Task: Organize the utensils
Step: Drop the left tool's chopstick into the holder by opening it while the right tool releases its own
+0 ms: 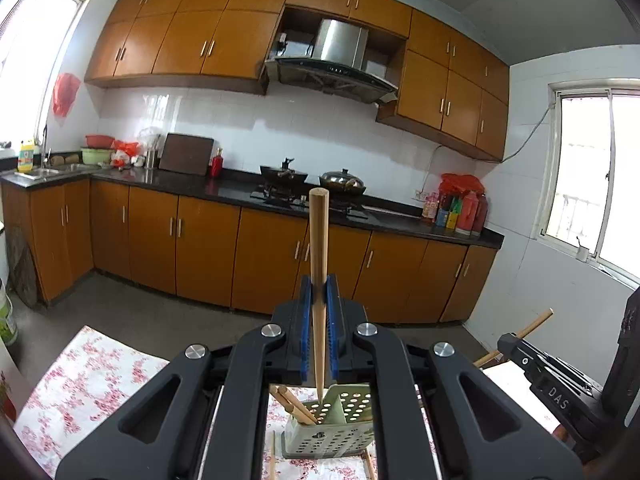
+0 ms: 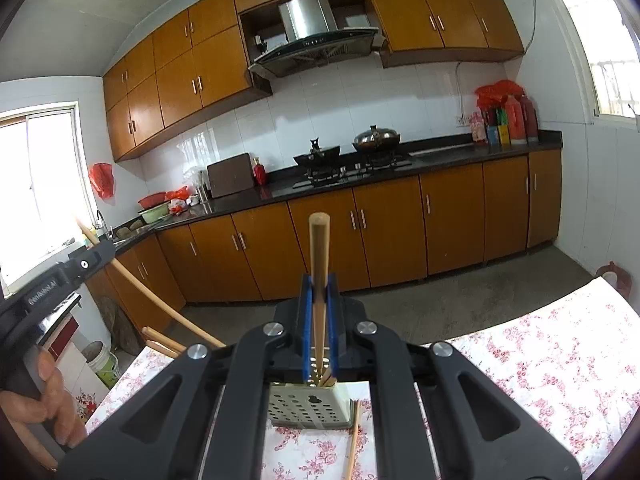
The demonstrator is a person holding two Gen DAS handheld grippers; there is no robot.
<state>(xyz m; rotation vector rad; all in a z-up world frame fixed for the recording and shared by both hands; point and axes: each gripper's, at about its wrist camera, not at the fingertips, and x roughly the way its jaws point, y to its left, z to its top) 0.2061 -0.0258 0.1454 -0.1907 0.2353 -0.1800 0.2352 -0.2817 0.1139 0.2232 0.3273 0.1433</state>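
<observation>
In the left wrist view my left gripper [image 1: 319,286] is shut on a wooden chopstick [image 1: 319,240] that stands almost upright, thin tip down. Under that tip sits a pale green perforated utensil holder [image 1: 340,436] with a few chopsticks [image 1: 294,404] leaning in it. My right gripper [image 2: 319,286] is likewise shut on an upright chopstick [image 2: 319,248], just above the same holder [image 2: 308,406]. Each gripper also shows at the edge of the other's view: the right gripper [image 1: 506,340] at the right, and the left gripper [image 2: 102,250] at the left, held by a hand [image 2: 36,396].
The holder stands on a table with a floral cloth [image 2: 540,360]. Loose chopsticks lie beside it [image 2: 354,436] [image 1: 273,456]. Beyond the table's edge are grey floor, orange cabinets and a black counter [image 1: 224,190] with woks on a stove [image 1: 284,178].
</observation>
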